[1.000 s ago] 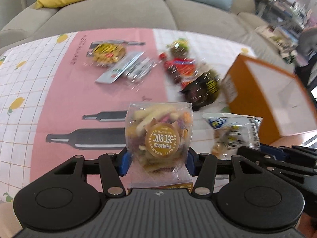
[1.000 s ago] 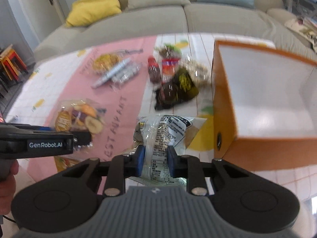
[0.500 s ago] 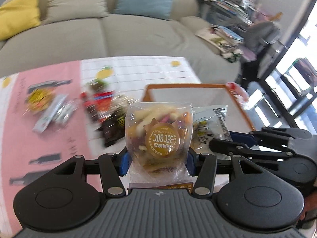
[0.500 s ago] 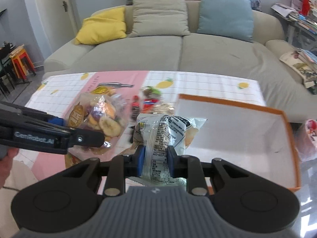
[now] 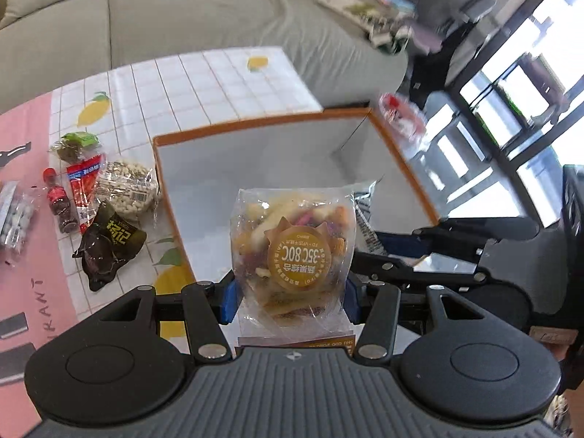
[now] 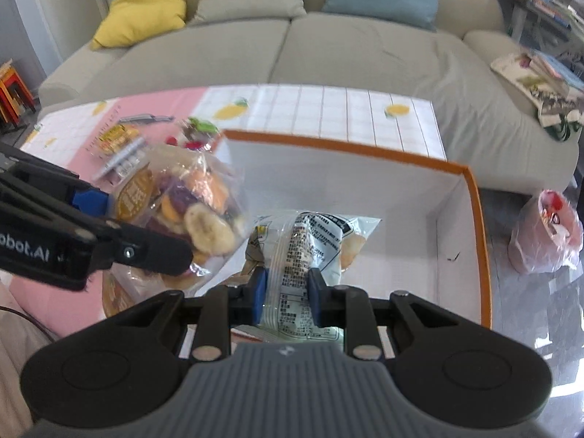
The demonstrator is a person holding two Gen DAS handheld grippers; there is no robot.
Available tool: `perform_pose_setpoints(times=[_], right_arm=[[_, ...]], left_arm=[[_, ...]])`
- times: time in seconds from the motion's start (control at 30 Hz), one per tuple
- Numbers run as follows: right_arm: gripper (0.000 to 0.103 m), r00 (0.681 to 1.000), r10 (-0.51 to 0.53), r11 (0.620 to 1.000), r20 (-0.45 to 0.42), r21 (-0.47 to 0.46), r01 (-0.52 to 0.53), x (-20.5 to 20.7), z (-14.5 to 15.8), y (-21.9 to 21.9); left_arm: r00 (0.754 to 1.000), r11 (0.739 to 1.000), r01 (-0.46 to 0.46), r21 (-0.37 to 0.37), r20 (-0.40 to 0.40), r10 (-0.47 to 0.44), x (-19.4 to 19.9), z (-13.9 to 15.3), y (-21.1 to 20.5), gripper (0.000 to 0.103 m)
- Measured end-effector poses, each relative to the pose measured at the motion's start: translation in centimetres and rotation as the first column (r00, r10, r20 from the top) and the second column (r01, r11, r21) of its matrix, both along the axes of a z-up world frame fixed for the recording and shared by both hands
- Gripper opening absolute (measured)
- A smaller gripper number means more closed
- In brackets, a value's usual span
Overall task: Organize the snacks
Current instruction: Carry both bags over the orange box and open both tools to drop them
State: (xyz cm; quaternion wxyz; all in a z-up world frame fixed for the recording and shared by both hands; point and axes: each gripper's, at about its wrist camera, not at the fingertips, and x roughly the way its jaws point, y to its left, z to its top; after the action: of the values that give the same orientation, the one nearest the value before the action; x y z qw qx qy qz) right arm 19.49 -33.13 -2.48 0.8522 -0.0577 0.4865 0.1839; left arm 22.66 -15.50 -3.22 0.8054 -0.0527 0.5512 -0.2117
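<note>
Fruit-chip bag point(image 5: 292, 252) at frame centre, clenched in left gripper point(image 5: 290, 294) jaws, held over the box point(image 5: 401, 168) near its left wall. White packet point(image 6: 310, 252), centre of right view, pinched in right gripper point(image 6: 286, 295), also above box floor. Step: delivery into box. Next: lower, release both clear of each other. Loose snacks point(image 5: 109, 211) remain on table point(image 5: 219, 80), left.

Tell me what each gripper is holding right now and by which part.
The left gripper pinches the dried fruit bag across its lower sides. The right gripper clamps the white snack packet at its lower middle.
</note>
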Motion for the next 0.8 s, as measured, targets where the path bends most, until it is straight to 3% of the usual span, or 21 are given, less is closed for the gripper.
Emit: perform_pose_setpoints(times=[0.47,0.8], right_arm=[[0.022,0.98,0.086,0.995,-0.182,-0.027,-0.093,4.8,-6.9,-1.0],[0.023,0.953,0.11,0.992,-0.283,-0.024,-0.122,5.6,-9.6,-0.6]], left_arm=[[0.987,0.973,0.131,0.19,-0.116,-0.111,2.6,-4.9,-3.8,0.061],[0.981,0.962,0.117,0.246,-0.182,-0.072,3.3,-6.7,-4.6,0.063]])
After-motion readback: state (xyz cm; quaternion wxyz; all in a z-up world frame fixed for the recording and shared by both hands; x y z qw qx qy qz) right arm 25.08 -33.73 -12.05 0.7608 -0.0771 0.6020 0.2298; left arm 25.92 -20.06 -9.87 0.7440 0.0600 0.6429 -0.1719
